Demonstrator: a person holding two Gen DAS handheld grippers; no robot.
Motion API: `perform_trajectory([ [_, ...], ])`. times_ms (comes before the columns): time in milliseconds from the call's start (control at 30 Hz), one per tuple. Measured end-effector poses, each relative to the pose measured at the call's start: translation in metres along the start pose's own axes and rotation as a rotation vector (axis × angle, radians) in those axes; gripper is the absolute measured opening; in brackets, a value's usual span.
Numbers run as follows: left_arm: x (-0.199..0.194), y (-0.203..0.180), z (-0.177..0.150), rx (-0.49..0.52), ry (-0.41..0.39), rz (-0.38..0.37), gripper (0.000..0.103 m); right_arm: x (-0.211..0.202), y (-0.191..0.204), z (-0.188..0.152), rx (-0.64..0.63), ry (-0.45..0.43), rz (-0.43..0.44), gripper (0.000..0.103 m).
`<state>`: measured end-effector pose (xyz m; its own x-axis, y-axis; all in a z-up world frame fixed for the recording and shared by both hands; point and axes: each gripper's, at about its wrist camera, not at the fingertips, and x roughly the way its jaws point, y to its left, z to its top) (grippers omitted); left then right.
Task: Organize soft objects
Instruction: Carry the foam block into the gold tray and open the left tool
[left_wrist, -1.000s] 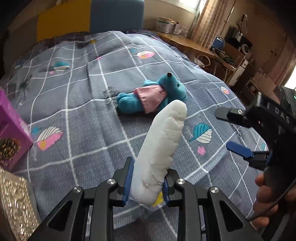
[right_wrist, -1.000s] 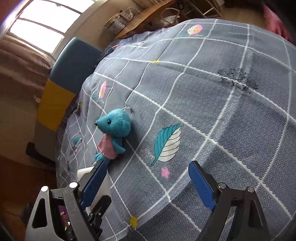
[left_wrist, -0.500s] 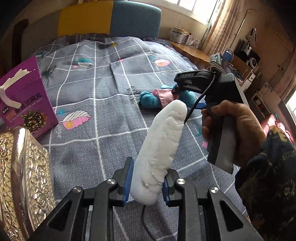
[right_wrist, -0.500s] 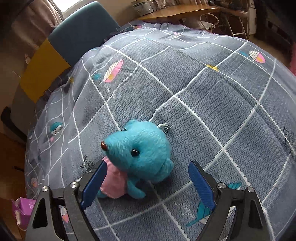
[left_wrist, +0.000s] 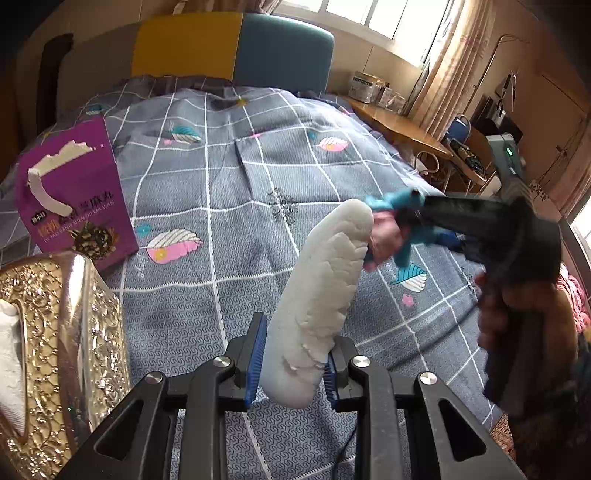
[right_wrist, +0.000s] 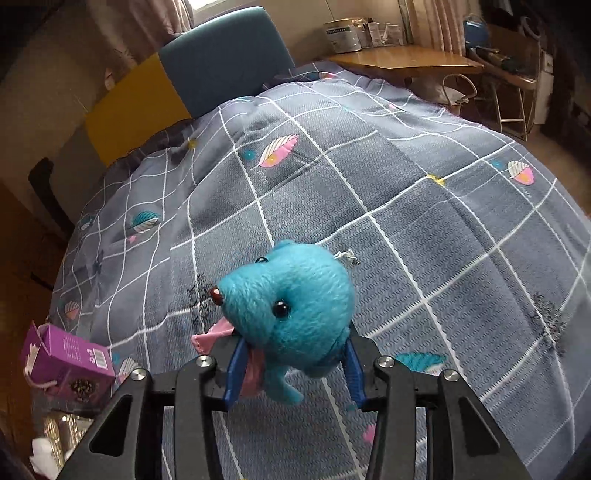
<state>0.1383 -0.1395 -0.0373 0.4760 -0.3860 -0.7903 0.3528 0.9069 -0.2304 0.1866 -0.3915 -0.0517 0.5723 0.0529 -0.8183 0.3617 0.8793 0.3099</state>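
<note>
Claw on the right (right_wrist: 291, 369) is closing around a blue plush toy (right_wrist: 295, 306), its blue pads pressing the toy's neck and pink top just below the head, with the toy lifted off the grey checked bed (right_wrist: 443, 206). Left claw (left_wrist: 291, 363) is clamped tight on the lower end of a white foam piece (left_wrist: 325, 288), which stands up and leans to the right above the bed. Because the right grip is not yet settled and catches mostly soft fur and loose cloth, the toy could slide out or swing and drop back onto the bed. The long foam piece is held only at its base, so it could bend, tear at its ragged edge, or bump the toy and right claw, which sit just beside its tip in the left view. A purple box (left_wrist: 74, 199) and a gold tissue box (left_wrist: 55, 354) sit at the left, perhaps the destination, though that is unclear. The toy's body and legs are mostly hidden behind the claw, and the right hand (left_wrist: 524, 317) is blurred.
</note>
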Motion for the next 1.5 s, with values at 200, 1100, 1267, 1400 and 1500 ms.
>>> perform_trajectory([
  [200,-0.014,-0.009,0.008,0.038,-0.020,0.000,0.027,-0.010,-0.012,-0.045,0.014,0.112,-0.003,0.045],
  [1100,-0.152,0.261,0.048,-0.328,-0.254,0.371,0.027,0.023,-0.011,-0.065,-0.035,0.115,-0.065,0.046],
  [1267,-0.179,0.319,-0.023,-0.459,-0.246,0.421,0.027,0.024,-0.010,-0.065,-0.054,0.108,-0.079,0.047],
  [1400,-0.193,0.343,-0.075,-0.540,-0.245,0.442,0.027,0.024,-0.008,-0.066,-0.066,0.102,-0.090,0.047],
  [1500,-0.198,0.353,-0.109,-0.596,-0.245,0.450,0.027,0.023,-0.006,-0.067,-0.074,0.097,-0.100,0.047],
])
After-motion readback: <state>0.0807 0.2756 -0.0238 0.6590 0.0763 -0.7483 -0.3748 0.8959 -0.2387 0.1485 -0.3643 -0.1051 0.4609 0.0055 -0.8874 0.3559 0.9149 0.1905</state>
